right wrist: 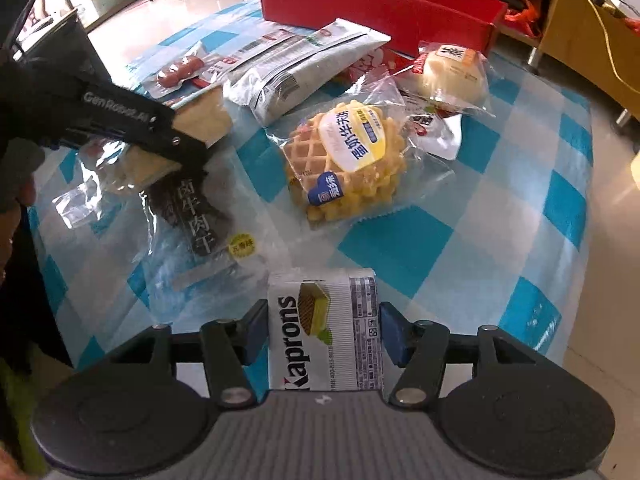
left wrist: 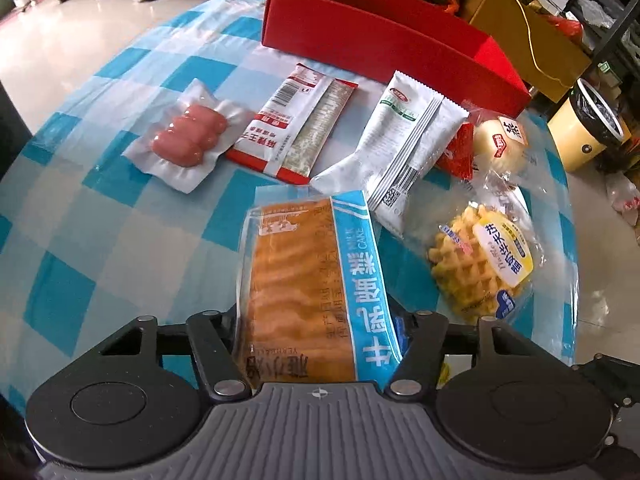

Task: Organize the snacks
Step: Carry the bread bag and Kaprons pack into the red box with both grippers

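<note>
A blue-and-white checked tablecloth (left wrist: pixel 100 216) is filling most of both views, with a long red box (left wrist: pixel 380 46) standing open along the upper centre of the left wrist frame. Below it, a milk cake packet (left wrist: pixel 308 292) is sticking up from the bottom centre, gripped between the closed-in fingers of the left gripper (left wrist: pixel 318 344). A white snack pouch (left wrist: pixel 404 136) is lying right of centre, a red-and-white packet (left wrist: pixel 296 120) beside it, and a vacuum pack of sausages (left wrist: pixel 188 136) at centre left. A waffle (left wrist: pixel 480 256) in clear wrap is sitting at the right. In the right wrist frame, the right gripper (right wrist: pixel 322 332) is clamping a Kaprons wafer pack (right wrist: pixel 324 328) at bottom centre
</note>
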{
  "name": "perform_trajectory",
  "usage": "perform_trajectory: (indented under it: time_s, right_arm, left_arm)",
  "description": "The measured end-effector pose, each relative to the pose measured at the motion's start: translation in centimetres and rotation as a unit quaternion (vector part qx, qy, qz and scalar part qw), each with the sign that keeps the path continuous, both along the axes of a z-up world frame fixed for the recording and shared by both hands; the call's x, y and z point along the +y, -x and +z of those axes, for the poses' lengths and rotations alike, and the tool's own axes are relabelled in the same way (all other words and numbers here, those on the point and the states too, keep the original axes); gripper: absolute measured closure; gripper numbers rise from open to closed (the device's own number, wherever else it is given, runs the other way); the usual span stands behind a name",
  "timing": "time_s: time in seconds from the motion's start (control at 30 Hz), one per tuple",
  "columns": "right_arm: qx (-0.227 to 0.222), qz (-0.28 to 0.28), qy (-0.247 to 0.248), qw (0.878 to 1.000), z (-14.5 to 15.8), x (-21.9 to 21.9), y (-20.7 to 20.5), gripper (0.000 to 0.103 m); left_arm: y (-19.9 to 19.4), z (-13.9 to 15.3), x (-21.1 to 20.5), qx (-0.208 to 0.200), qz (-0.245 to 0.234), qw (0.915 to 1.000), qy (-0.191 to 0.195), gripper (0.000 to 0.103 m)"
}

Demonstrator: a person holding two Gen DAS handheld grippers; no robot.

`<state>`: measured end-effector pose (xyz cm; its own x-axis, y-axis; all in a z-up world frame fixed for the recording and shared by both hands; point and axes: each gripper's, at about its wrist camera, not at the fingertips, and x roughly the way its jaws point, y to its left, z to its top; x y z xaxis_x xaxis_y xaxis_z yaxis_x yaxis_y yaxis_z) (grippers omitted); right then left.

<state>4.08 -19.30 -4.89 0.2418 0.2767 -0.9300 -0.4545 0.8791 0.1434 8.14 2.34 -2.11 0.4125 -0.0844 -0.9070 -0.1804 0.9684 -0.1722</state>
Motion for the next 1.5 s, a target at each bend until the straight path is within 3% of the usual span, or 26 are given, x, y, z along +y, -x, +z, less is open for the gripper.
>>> perform_trajectory:
  time_s: [0.3,0.5,1.03,1.33,1.5]
  right_arm:
    - [-0.029,-0.041,-0.053,0.997,3.5,-0.6,-0.3,0.045]
    - [-0.060,-0.074,-0.099,0.991,6.3,-0.3,-2.7,0.045]
    - [-0.102,-0.140,-0.128,0.977,8.0,0.9,-14.6,0.045]
    - [-0.123,-0.177,-0.136,0.967,7.9,0.6,-22.3,0.045]
    - [-0.125,-0.189,-0.133,0.965,6.4,0.6,-26.9,0.045]
  left_arm:
    - [2.4,3.2,0.7,-0.032,0.005,0.9995,0.005,0.035]
    - [1.2,5.4,-0.2,-0.052,0.000,0.9982,0.029,0.035]
    - [-8.5,6.7,-0.3,-0.091,0.021,0.9935,0.065,0.035]
    - [-16.5,7.0,-0.7,-0.116,0.026,0.9916,0.051,0.036]
    - [-21.1,6.1,-1.0,-0.130,0.022,0.9910,0.022,0.036]
